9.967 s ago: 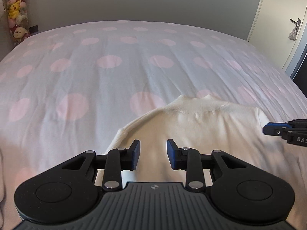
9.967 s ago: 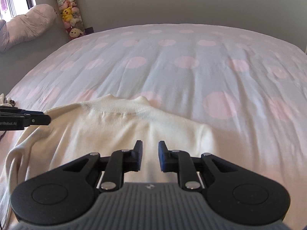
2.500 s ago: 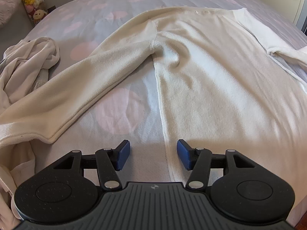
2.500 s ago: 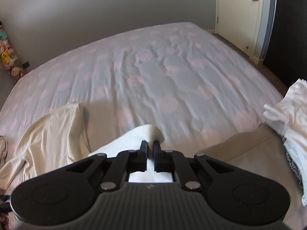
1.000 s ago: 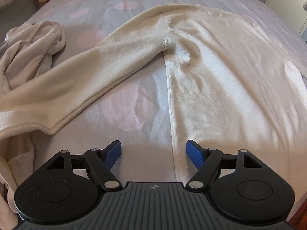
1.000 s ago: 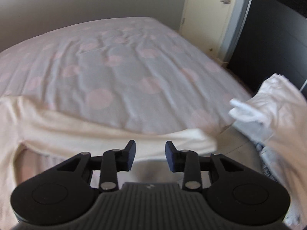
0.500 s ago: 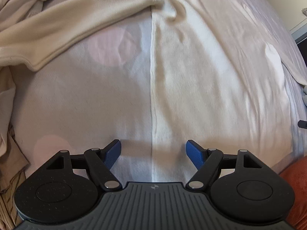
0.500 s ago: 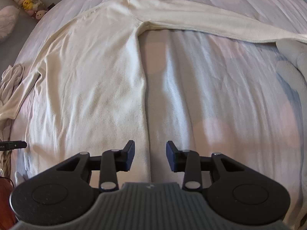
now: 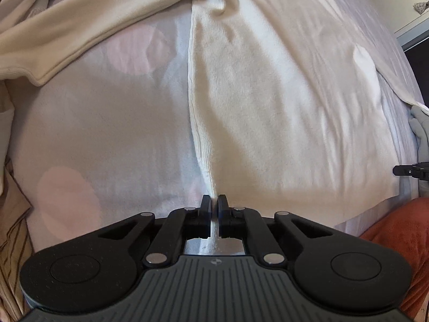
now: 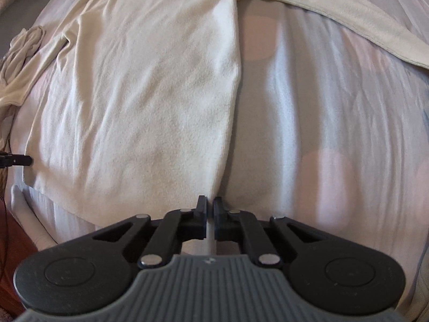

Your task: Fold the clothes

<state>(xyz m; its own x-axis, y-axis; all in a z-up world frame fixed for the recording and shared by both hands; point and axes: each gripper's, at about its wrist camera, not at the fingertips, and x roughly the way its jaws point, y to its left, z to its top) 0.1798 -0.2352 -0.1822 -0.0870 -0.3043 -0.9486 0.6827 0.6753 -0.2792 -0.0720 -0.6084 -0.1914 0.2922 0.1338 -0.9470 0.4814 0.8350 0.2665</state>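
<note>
Left wrist view shows the left gripper (image 9: pixel 214 204), gaping half a second ago, now pinched on the cream sweater's (image 9: pixel 281 94) lower-centre hem corner, and the right gripper (image 10: pixel 210 205) likewise (both corners caught), sweater flat on the dotted bedspread (image 9: pixel 107 134), ready for lifting into a fold.

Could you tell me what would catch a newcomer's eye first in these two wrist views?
The cream sweater spread flat across the polka-dot bedspread fills both views, its sleeves angled outward. Each gripper is shut on a bottom corner of it: the left gripper on one side seam, the right gripper on the other. A crumpled beige garment lies beyond the sleeve.
</note>
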